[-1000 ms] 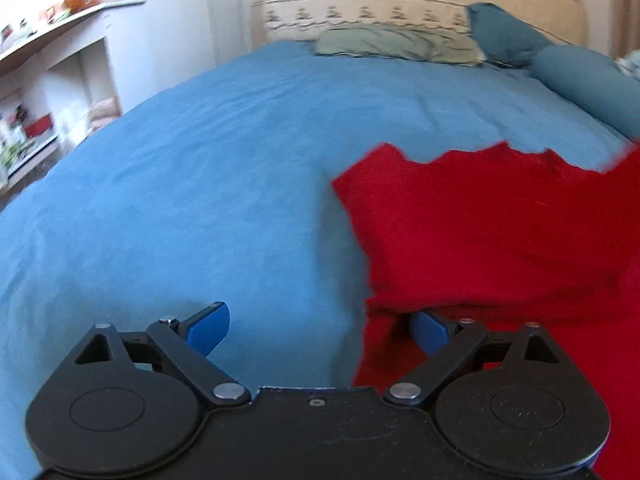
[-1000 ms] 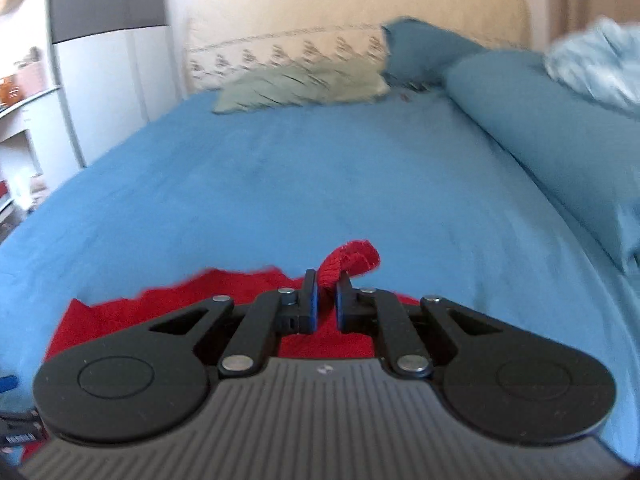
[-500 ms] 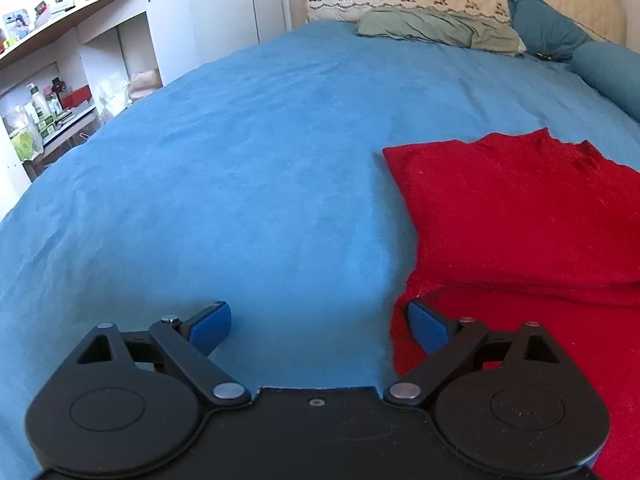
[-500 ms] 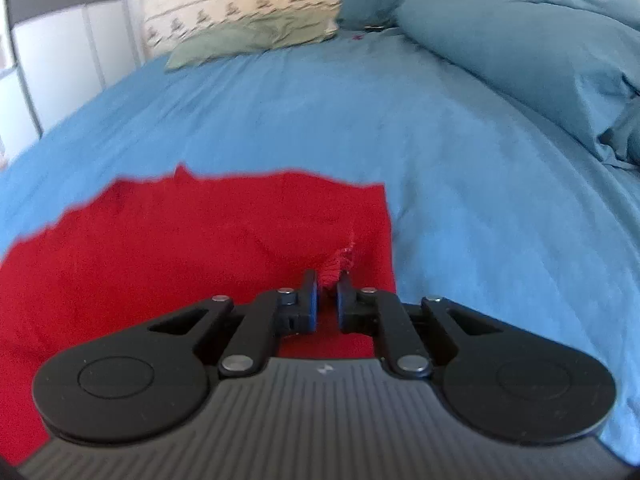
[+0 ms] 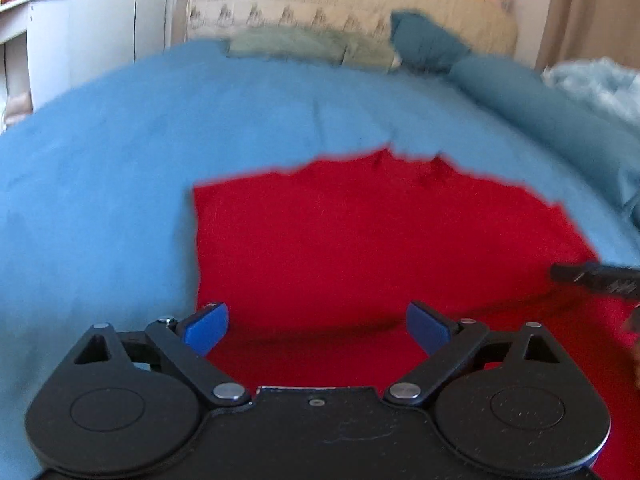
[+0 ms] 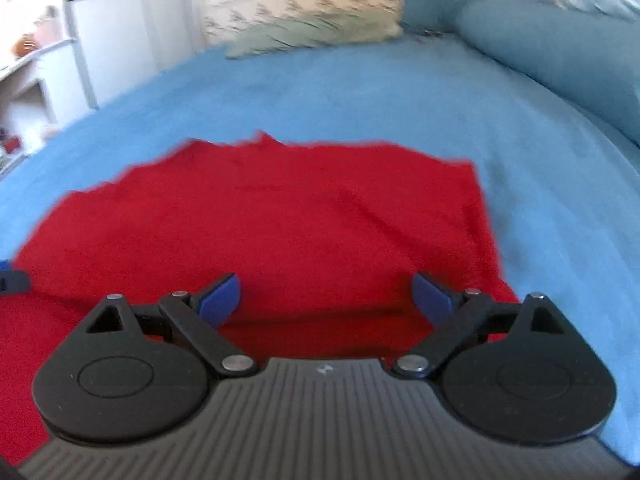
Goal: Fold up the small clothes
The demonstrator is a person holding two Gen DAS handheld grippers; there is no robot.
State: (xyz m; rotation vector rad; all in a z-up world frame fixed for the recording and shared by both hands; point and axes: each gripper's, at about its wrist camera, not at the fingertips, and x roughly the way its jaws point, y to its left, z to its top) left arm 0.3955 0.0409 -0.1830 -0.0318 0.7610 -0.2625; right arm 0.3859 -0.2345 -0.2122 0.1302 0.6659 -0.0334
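A red garment (image 5: pixel 360 240) lies flat on the blue bed, its top part folded over with the fold line close to both grippers; it also shows in the right wrist view (image 6: pixel 280 232). My left gripper (image 5: pixel 318 326) is open and empty, over the garment's near left part. My right gripper (image 6: pixel 326 298) is open and empty, over the garment's near right part. The tip of the right gripper (image 5: pixel 592 278) shows at the right edge of the left wrist view. A bit of the left gripper (image 6: pixel 12 280) shows at the left edge of the right wrist view.
The blue bedspread (image 5: pixel 120 200) spreads around the garment. A green pillow (image 6: pixel 312 32) and dark blue pillows (image 6: pixel 540 40) lie at the headboard. A light blue fluffy blanket (image 5: pixel 600 84) is at the far right. White shelves (image 6: pixel 24 80) stand left of the bed.
My right gripper has opened and let go of the red garment's edge, which now lies folded flat. Both grippers have pulled back; the left one has shifted right over the garment.
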